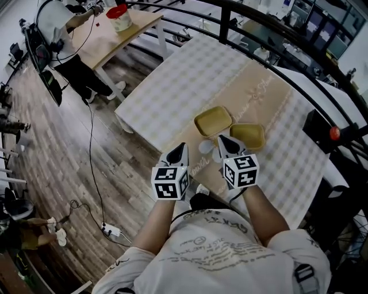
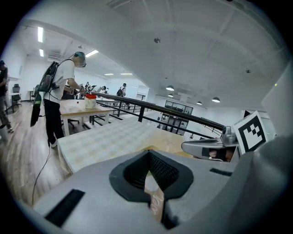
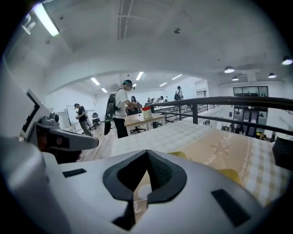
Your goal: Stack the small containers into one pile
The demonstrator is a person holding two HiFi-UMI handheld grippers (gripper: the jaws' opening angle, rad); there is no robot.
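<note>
Head view is showing both grippers hanging over the near edge of the table (image 1: 172,86), with the 2 task items just beyond their tips. The left container (image 1: 213,121) is sitting at 12 o'clock from the left gripper (image 1: 181,149), and the right container (image 1: 248,136) is lying at 2 o'clock from the right gripper (image 1: 224,140). The 2 yellow dishes are resting side by side, corners nearly meeting, and neither is stacked yet.

Both gripper views are showing dark pads pressed together with nothing pinched between them, only a sliver of cloth showing through. A small pale item (image 1: 205,147) is lying between the 2 tips; what it is cannot be told.

Judging from this, the step in hand is the first pick. Doing it well is likely meaning spreading 1 pair of jaws before descending, straddling a single rim wall of the right container rather than a rounded corner, lifting level, and lowering it squarely into the left one so the walls are nesting. The spare gripper could be steadying the lower dish, since the cloth may be letting it slide.

A pale checked cloth is covering the table, with a tan runner (image 1: 270,92) crossing it. Wood flooring is spreading toward 9 o'clock, with a cable trailing to a power strip (image 1: 112,231). At 11 o'clock, a person (image 1: 63,34) is working at a second table (image 1: 103,43) bearing a red-lidded tub (image 1: 119,16). A black railing (image 1: 276,26) is curving from 12 to 3 o'clock.
</note>
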